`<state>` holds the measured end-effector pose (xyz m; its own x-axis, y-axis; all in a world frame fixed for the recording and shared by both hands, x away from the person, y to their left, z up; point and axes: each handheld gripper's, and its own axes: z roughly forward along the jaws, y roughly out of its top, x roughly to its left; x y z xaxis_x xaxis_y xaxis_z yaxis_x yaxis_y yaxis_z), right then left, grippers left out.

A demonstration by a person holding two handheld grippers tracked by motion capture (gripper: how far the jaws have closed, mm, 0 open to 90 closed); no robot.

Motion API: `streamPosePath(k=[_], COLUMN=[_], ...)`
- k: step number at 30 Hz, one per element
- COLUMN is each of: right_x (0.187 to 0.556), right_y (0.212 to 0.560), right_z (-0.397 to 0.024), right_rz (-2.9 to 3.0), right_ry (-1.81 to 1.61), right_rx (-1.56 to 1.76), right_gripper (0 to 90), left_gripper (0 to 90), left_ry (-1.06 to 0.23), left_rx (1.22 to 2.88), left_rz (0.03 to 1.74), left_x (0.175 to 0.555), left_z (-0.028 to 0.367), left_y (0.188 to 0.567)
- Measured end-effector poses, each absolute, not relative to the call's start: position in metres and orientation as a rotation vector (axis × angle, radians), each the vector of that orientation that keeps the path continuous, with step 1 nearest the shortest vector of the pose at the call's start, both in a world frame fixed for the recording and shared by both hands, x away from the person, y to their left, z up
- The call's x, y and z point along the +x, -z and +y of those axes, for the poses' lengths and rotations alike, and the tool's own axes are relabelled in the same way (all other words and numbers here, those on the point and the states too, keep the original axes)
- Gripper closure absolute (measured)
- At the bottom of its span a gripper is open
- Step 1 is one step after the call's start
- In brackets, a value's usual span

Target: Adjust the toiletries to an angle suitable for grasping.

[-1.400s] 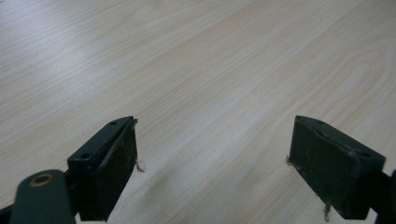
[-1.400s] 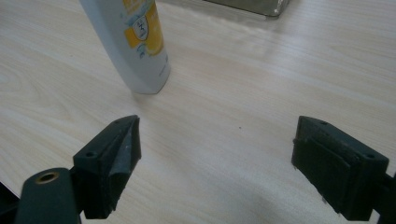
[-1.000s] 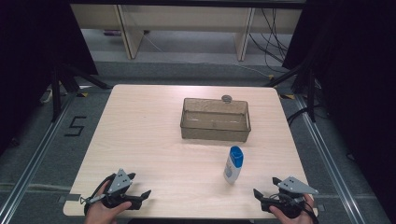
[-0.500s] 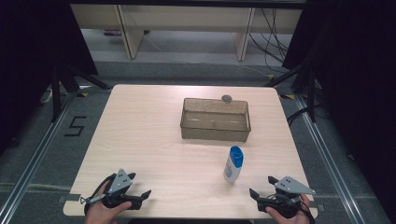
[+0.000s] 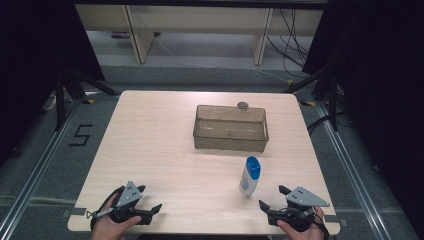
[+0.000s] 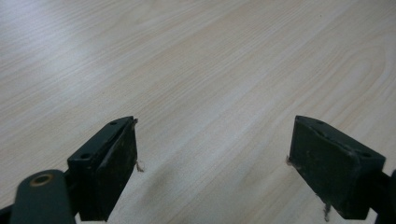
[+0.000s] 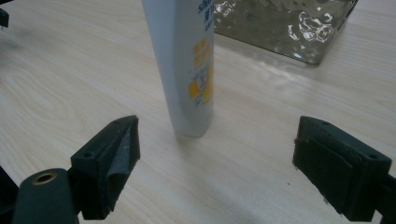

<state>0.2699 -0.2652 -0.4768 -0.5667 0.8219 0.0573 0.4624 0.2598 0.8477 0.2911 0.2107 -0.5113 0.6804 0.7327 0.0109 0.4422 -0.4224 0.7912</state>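
Observation:
A white bottle with a blue cap (image 5: 249,176) stands upright on the wooden table (image 5: 165,145), in front of a clear plastic bin (image 5: 230,128). My right gripper (image 5: 272,197) rests near the table's front right edge, open, jaws pointing toward the bottle a short way off. In the right gripper view the bottle (image 7: 184,60) rises just beyond the spread jaws, with the bin (image 7: 285,25) behind it. My left gripper (image 5: 148,198) lies at the front left edge, open, with bare table (image 6: 210,70) between its jaws.
A small round grey object (image 5: 243,105) sits behind the bin's far wall. Dark stands and cables flank the table on the floor. A "5" mark (image 5: 80,135) is taped on the floor at left.
My right gripper has shifted slightly left, toward the bottle. The left gripper, bottle and bin stay where they were.

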Motion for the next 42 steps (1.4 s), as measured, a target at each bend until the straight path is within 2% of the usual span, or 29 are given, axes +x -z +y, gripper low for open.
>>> streamPosePath(k=[42], right_x=[0.286], right_y=[0.474], right_z=[-0.236], right_rz=[2.169], right_ry=[-1.231], right_rx=[1.090], right_gripper=[15.7], left_gripper=[14.9], left_ry=[-0.438], left_rx=[2.103], left_rz=[0.908], left_x=[0.292], left_z=[0.211], left_y=[0.510])
